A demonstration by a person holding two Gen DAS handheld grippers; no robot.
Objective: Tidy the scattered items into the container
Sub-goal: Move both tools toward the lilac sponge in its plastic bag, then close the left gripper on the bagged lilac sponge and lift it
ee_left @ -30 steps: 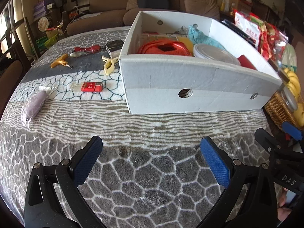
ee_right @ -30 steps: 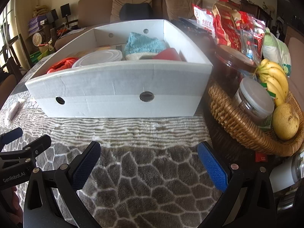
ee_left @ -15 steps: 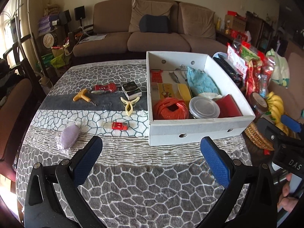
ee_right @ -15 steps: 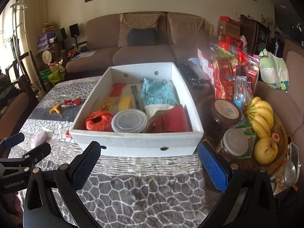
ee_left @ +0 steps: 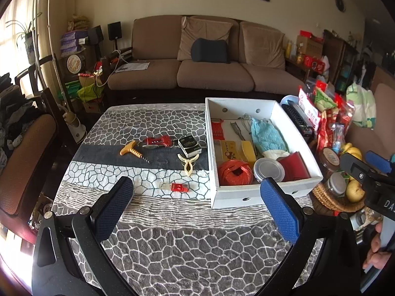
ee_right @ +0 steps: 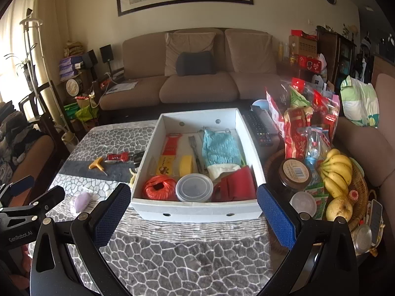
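Loose items on the cloth to the left of my white box (ee_left: 261, 196).

A wicker fruit basket (ee_right: 358, 180) and snack bags (ee_right: 301, 123) crowd the box's right side. A corkscrew (ee_left: 134, 151), cream clip (ee_left: 188, 164) and red drive (ee_left: 179, 187) lie out in the open. My left gripper (ee_left: 197, 209) and right gripper (ee_right: 193, 218) hover above the table, jaws wide apart and holding nothing.

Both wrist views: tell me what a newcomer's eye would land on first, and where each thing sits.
The white box dominates the middle of the patterned table, already holding an orange twine ball, a lidded tub and a blue glove. Left of it, loose items lie scattered on the cloth: a red tool, a corkscrew and a small red lighter. Both grippers, left and right, hang open and empty in the foreground.
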